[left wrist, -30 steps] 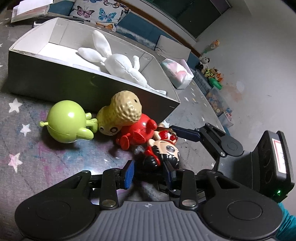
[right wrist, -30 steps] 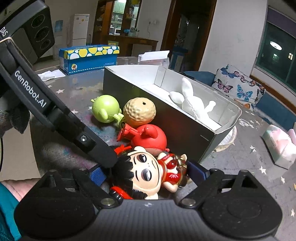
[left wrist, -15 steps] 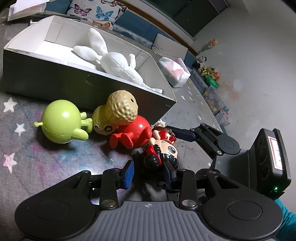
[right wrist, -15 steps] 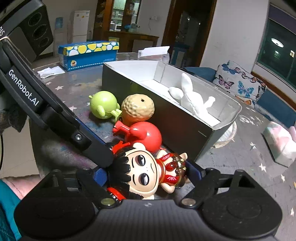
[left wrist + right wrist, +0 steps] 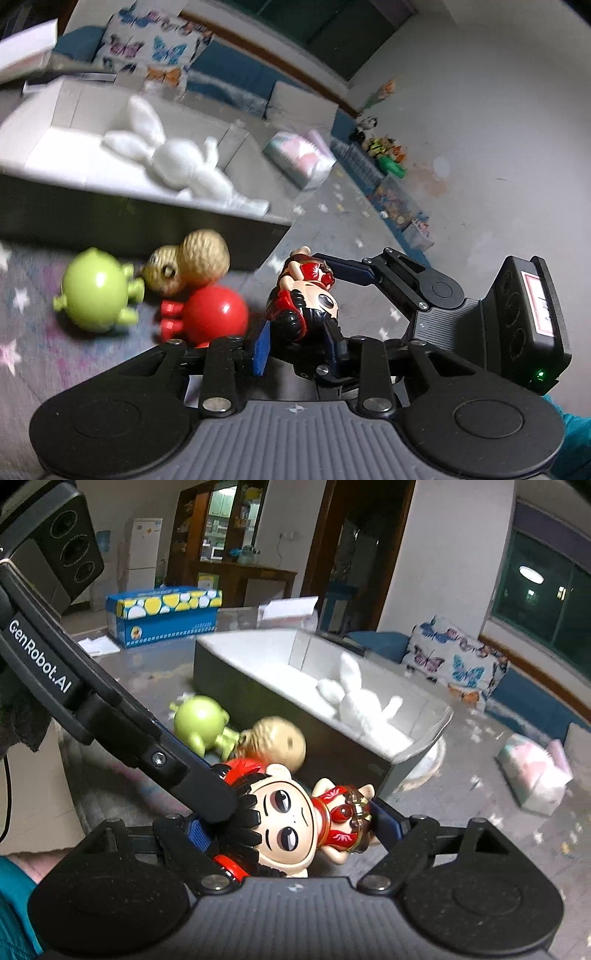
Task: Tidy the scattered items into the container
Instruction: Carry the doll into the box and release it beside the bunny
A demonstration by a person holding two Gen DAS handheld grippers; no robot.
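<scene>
My right gripper (image 5: 291,830) is clamped on the big-headed cartoon doll with black hair and a red outfit (image 5: 291,823), one blue pad against the hair, the other against the red body; the doll lies sideways between the fingers, lifted off the star-patterned tablecloth (image 5: 29,314). From the left wrist camera the same doll (image 5: 306,295) hangs just ahead of my left gripper (image 5: 299,347), whose fingers stand parted with nothing between them (its blue pad (image 5: 261,345) sits close by the doll's hair).

The long white-lined cardboard box with dark outer walls (image 5: 258,701) lies beyond, holding a white plush rabbit (image 5: 358,705). In front of its near wall rest a round green plastic figure (image 5: 96,291), a tan peanut-shaped toy (image 5: 192,258) and a glossy red round toy (image 5: 210,314), bunched together. A pastel tissue pack (image 5: 532,771) lies well apart to the right.
</scene>
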